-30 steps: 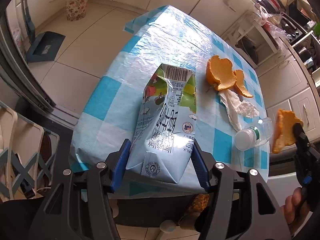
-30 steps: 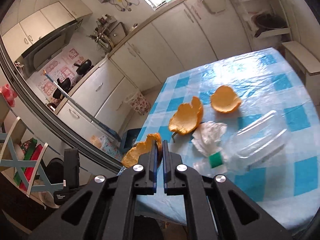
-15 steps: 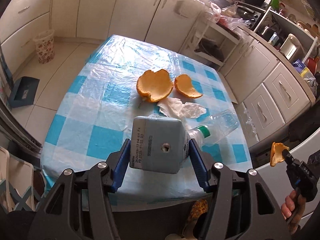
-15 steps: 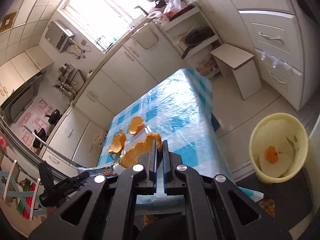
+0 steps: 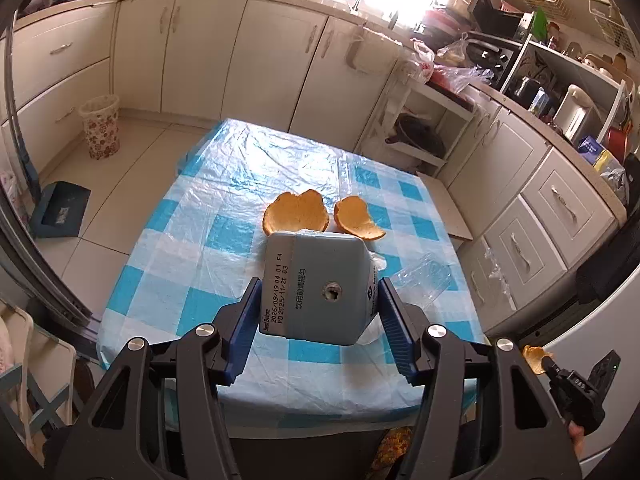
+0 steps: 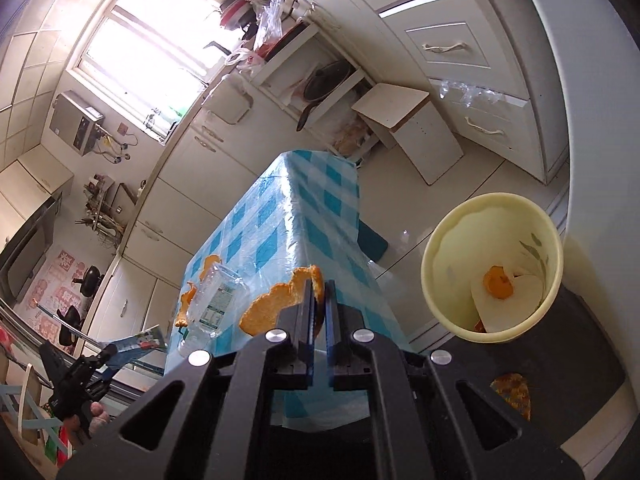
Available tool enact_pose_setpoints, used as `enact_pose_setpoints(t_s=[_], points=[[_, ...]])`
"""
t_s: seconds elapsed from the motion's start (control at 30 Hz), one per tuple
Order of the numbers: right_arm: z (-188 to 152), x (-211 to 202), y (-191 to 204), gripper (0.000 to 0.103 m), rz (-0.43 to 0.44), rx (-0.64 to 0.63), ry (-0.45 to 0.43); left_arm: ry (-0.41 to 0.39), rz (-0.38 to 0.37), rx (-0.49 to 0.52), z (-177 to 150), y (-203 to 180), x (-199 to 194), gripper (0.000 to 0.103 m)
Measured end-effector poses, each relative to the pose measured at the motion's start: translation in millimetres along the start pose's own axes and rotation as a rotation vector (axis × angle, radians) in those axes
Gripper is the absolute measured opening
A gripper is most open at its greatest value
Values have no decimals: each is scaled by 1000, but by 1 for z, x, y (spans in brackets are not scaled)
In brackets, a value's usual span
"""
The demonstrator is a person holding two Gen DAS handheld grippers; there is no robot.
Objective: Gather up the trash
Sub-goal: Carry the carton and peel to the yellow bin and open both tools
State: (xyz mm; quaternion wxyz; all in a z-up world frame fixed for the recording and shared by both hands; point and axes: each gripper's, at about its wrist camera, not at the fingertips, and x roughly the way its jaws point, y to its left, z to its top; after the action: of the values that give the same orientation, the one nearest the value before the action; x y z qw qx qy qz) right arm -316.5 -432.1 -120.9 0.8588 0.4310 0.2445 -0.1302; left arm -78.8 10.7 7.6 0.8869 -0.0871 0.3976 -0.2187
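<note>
My left gripper [image 5: 320, 304] is shut on a pale blue milk carton [image 5: 318, 284] and holds it lifted above the near part of the checked table [image 5: 192, 264], base toward the camera. My right gripper [image 6: 319, 300] is shut on a piece of orange peel [image 6: 276, 304], off the table's side and left of a pale yellow trash bin [image 6: 496, 276] on the floor. The bin holds an orange scrap and white paper. Two orange peels [image 5: 296, 216] [image 5: 358, 222], a crumpled tissue [image 5: 378, 260] and a clear plastic bottle [image 5: 420, 280] lie on the table.
White kitchen cabinets [image 5: 532, 232] run along the right and the back. A floral waste basket [image 5: 100, 126] and a dark dustpan [image 5: 60, 210] stand on the floor at the left. A white stool [image 6: 412, 128] stands beyond the table.
My left gripper has lifted the carton off the table and tipped it up. My right gripper has carried the peel away from the table toward the yellow bin.
</note>
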Motion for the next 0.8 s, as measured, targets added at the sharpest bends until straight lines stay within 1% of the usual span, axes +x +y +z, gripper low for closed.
enact_pose_setpoints(t_s=[0.07, 0.13, 0.2, 0.33, 0.47, 0.53, 0.67, 0.8], points=[[0, -1, -8, 5, -19, 1, -3, -12, -21, 4, 3, -9, -7, 55], [1, -1, -14, 5, -39, -2, -5, -6, -55, 14, 5, -23, -9, 55], [4, -1, -22, 5, -62, -4, -10, 12, -93, 38, 3, -42, -7, 55], [10, -3, -36, 5, -113, -12, -27, 54, -169, 122, -4, -93, 8, 55], [15, -4, -52, 5, -170, -23, -40, 111, -239, 211, -18, -151, 31, 55], [18, -3, -60, 5, -195, -29, -44, 139, -270, 274, -27, -185, 45, 55], [23, 1, -74, 5, -249, -35, -51, 210, -318, 391, -48, -251, 80, 55], [28, 6, -91, 5, -290, -29, -48, 290, -341, 475, -69, -303, 120, 55]])
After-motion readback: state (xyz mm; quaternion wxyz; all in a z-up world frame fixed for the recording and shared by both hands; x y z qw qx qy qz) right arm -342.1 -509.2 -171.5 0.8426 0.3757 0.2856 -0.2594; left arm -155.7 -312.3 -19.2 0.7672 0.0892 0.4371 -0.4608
